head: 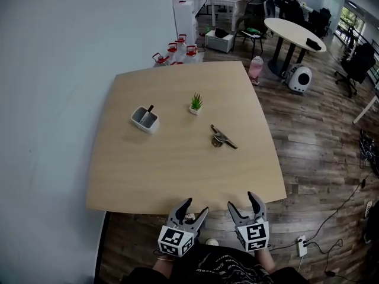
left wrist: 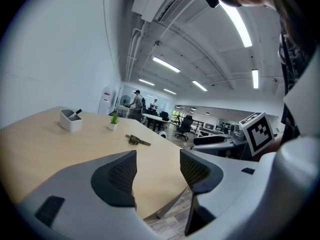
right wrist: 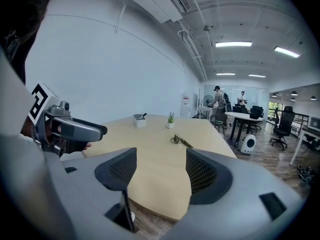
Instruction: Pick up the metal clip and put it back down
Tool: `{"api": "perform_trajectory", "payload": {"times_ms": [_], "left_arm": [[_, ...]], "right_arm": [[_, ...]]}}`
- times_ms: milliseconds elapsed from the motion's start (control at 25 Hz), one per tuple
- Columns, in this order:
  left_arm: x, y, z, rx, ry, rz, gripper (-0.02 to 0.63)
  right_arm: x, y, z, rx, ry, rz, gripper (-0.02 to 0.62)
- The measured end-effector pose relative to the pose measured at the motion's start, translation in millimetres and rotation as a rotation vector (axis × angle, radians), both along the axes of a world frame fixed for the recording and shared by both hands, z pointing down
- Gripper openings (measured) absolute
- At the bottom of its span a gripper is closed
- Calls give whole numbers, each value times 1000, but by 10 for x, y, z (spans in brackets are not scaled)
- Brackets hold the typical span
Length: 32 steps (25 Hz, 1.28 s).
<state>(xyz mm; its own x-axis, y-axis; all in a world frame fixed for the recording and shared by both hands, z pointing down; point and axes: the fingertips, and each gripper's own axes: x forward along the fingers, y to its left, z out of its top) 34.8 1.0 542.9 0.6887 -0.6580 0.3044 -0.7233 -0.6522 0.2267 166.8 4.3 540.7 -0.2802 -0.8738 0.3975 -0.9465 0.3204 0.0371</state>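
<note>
A big room with a brown wood floor and a pale wall holds a light wooden table with rounded corners. Near the middle of the table, a bit to the right, lies the dark metal clip. It lies flat on the wood, with nothing touching it. A little past it stands a tiny green plant in a white pot. Left of the plant sits a small grey box with something dark poking out, too small to tell what. Behind the table's far edge stand bottles with red caps, and farther off is a round white table. The person is cut off at the bottom edge. The left gripper and right gripper hover at the table's near edge, well apart from the clip. Both have their jaws spread wide, with nothing between them.
</note>
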Motion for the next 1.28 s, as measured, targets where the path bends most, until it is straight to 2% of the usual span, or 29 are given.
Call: {"api": "perform_trajectory", "payload": {"times_ms": [400, 680, 960, 1280], "left_arm": [[-137, -981, -83, 34, -3, 99, 262], [-324, -1375, -30, 25, -2, 134, 262], [-308, -1522, 77, -3, 1, 174, 262], [-272, -1621, 127, -32, -16, 112, 262]], "right_arm": [[-153, -792, -63, 8, 28, 98, 307], [-277, -1172, -82, 22, 64, 147, 307], [-317, -1554, -160, 46, 109, 133, 307], [-263, -2059, -286, 62, 157, 47, 307]]}}
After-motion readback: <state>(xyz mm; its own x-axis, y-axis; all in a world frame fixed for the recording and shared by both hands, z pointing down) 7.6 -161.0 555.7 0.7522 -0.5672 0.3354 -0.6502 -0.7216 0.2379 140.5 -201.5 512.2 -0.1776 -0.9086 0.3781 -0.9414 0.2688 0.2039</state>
